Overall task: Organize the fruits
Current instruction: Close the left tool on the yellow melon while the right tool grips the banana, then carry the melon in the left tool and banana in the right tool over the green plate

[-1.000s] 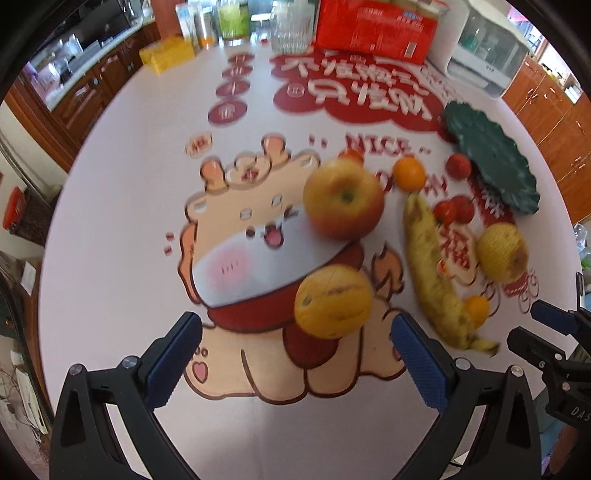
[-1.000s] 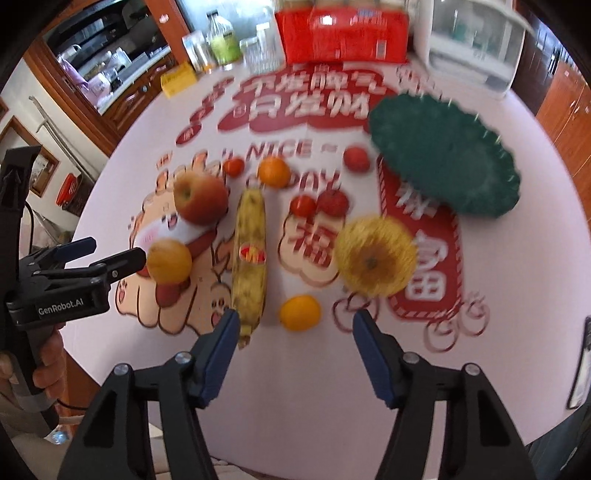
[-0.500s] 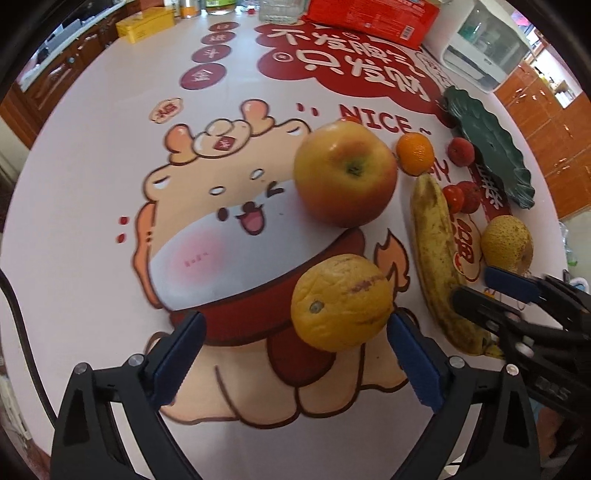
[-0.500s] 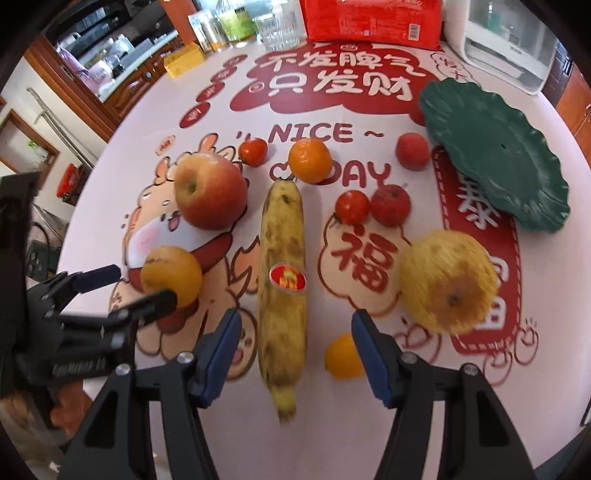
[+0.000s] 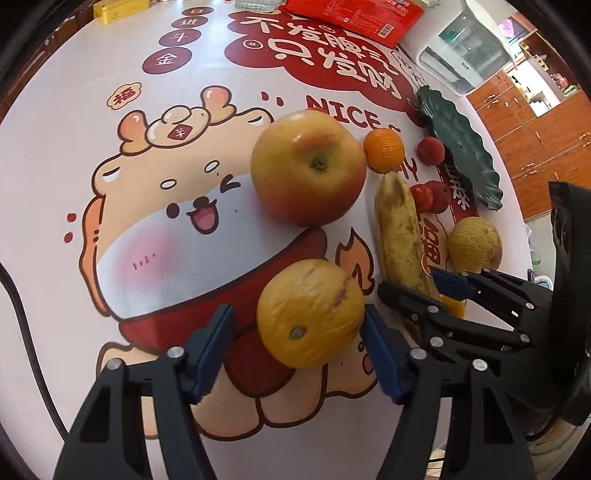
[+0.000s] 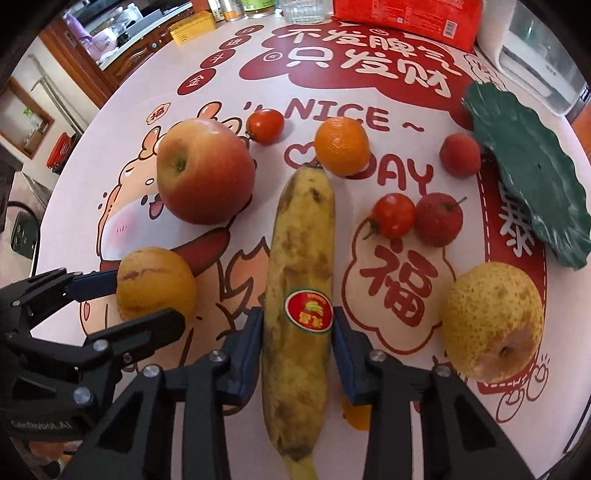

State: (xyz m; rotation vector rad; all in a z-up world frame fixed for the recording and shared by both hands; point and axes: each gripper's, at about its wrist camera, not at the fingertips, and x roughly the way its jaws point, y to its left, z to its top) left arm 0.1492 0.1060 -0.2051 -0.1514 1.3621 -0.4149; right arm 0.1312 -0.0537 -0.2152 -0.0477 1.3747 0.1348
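My left gripper (image 5: pixel 299 349) straddles a wrinkled yellow-orange fruit (image 5: pixel 310 314) on the table; its right pad touches the fruit, the left pad stands a little off. My right gripper (image 6: pixel 297 354) has both blue pads against the sides of a spotted banana (image 6: pixel 301 291) that lies on the table. A large red-yellow apple (image 5: pixel 308 168) sits just beyond the wrinkled fruit. A dark green leaf-shaped plate (image 6: pixel 528 173) sits at the far right, with nothing on it.
An orange (image 6: pixel 341 146), several small red fruits (image 6: pixel 393 216), a yellow pear (image 6: pixel 493 321) and a small orange fruit (image 6: pixel 356 417) partly under my right finger lie around the banana. A red package (image 6: pixel 406 18), jars and a white appliance (image 6: pixel 535 55) stand at the far edge.
Both grippers have moved forward and down and narrowed: the left one around the wrinkled yellow fruit, the right one onto the banana.
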